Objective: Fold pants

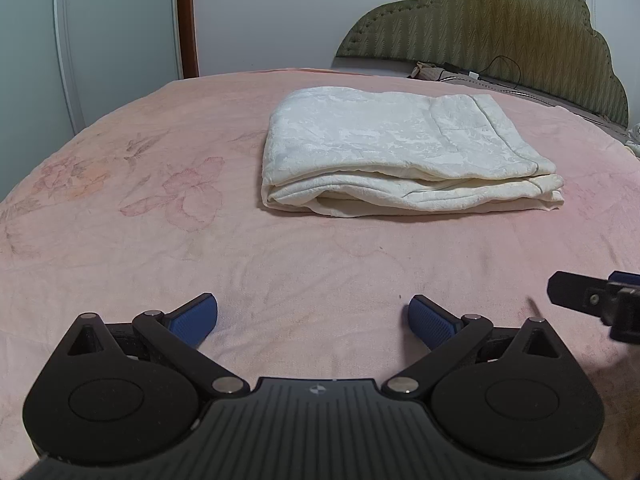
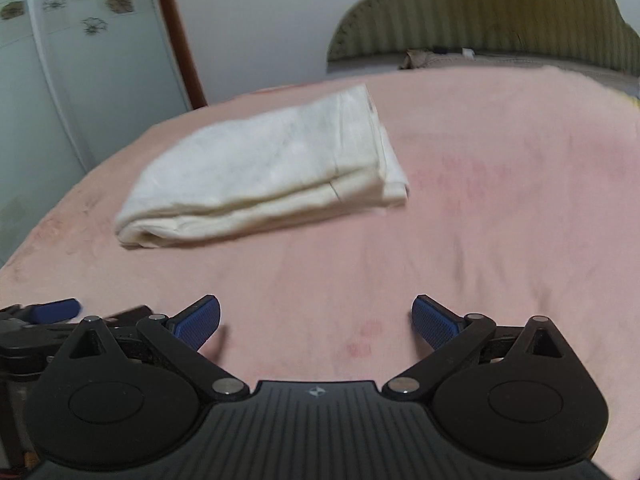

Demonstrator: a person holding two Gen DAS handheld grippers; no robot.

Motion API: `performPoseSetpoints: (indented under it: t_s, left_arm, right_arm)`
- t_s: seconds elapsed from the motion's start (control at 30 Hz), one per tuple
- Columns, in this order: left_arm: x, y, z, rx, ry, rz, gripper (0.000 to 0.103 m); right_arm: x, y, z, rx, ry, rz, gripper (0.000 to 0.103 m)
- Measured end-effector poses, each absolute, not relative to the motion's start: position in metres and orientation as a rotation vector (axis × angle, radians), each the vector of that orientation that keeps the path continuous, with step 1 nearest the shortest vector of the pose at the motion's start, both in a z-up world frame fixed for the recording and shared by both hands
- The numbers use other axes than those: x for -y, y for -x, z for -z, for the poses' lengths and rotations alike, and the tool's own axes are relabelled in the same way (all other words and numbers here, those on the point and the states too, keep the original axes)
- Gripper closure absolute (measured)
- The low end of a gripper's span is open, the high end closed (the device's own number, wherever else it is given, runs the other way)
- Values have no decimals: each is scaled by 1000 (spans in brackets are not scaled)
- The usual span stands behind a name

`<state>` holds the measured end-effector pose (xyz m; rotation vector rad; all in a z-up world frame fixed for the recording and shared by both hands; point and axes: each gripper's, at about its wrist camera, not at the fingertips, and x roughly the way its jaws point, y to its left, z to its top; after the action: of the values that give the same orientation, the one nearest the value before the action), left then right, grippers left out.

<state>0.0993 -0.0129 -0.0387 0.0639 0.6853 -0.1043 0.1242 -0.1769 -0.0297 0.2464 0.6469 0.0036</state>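
Note:
The cream-white pants lie folded into a thick rectangular stack on the pink bed cover. They also show in the right wrist view, left of centre. My left gripper is open and empty, low over the cover, well short of the pants. My right gripper is open and empty too, to the right of the left one. Part of the right gripper shows at the left wrist view's right edge. Part of the left gripper shows at the right wrist view's left edge.
A padded olive headboard stands behind the bed with a cable and small items at its foot. A white wardrobe door and a brown wooden post stand at the left. The pink bed cover stretches right of the pants.

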Motion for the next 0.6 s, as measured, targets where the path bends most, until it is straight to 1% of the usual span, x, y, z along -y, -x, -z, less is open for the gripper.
performPoseSetpoints:
  t_s: [0.07,0.23,0.6]
  left_arm:
    - [13,-99,39,-685,-64,104,0]
    - [13,-99,39,-686,-64,105,0]
    - [13,-99,39,-685,-64,105,0]
  right_arm:
    - [170,-126,32,-628,-193,-5,0]
    - [162,-126,38,-653,-127,-25,0]
    - [165,-124,39,-643,-163,-38,0]
